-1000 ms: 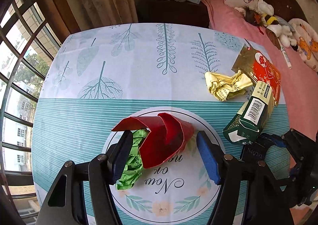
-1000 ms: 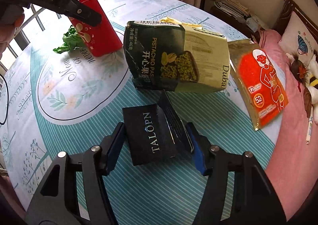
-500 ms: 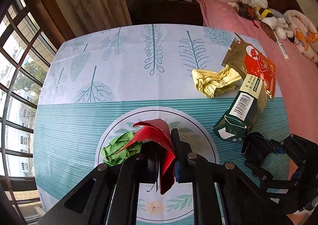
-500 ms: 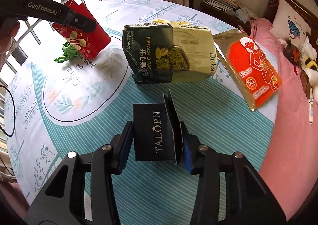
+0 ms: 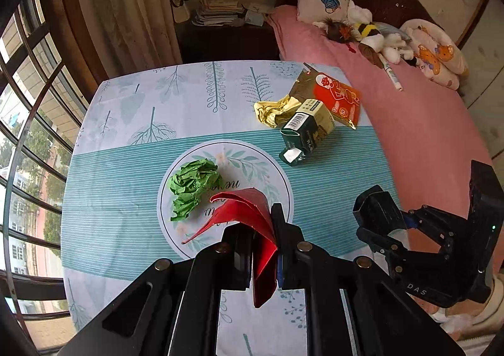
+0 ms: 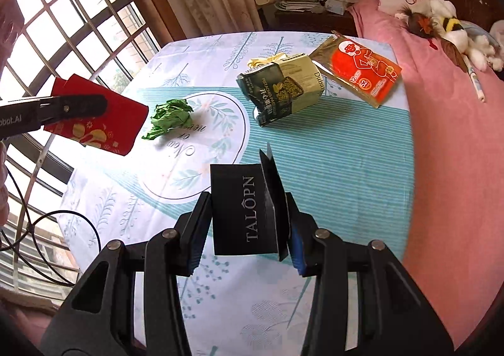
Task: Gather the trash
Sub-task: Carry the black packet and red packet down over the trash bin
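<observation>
Above the tablecloth (image 6: 346, 148), right tongs (image 6: 249, 223) clamp a black "TALOPN" box (image 6: 242, 211); left tongs (image 5: 263, 249) clamp a red packet (image 5: 249, 214).

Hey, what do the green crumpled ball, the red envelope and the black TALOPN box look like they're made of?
Crumpled green ball: likely matte paper, going by its sharp creases and lack of shine.
Red envelope with gold print, pinched in the left tongs: probably thin coated paper, since it bends in smooth curves.
Black TALOPN box, held in the right tongs: apparently matte cardboard, with stiff flat panels and a folded flap.
</observation>
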Motion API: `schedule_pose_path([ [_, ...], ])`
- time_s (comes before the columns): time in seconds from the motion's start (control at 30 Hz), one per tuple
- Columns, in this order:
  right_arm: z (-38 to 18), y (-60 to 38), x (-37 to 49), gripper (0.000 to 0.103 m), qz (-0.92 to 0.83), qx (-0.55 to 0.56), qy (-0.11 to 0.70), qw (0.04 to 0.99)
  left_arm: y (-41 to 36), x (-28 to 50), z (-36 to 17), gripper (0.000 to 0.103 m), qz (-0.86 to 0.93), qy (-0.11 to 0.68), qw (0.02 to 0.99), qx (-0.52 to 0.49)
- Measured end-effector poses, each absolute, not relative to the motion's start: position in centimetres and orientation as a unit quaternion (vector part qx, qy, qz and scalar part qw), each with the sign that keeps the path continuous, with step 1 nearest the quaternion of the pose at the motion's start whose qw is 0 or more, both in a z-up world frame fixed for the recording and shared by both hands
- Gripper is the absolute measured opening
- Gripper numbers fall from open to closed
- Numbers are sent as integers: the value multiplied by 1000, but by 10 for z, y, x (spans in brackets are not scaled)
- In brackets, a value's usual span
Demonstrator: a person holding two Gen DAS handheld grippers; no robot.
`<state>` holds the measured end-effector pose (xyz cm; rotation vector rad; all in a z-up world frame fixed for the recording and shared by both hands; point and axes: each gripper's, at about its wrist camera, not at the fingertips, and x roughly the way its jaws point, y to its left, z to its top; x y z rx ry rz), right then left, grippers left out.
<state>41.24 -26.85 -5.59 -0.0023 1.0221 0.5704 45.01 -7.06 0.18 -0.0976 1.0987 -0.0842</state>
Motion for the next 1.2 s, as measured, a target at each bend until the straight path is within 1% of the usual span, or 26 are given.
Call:
schedule_pose_path([
  [0.27,-1,-239,305,41,223,53,453,862,-44,335,55,11,-110,474,873,-16],
  [0.53,37,-200,179,41,166,91,424,886,0,228,71,11,-171,444,879,1],
  [0.83,50,-160,48,41,122,95,432,889,39,127,69,11,-224,440,870,10],
  [1.03,44,-145,-1,41,113,88,449,882,49,78,51,11,-231,457,859,19],
  [1.2,26,-141,-15,41,110,86,475,869,45,58,25,11,-230,478,847,26],
])
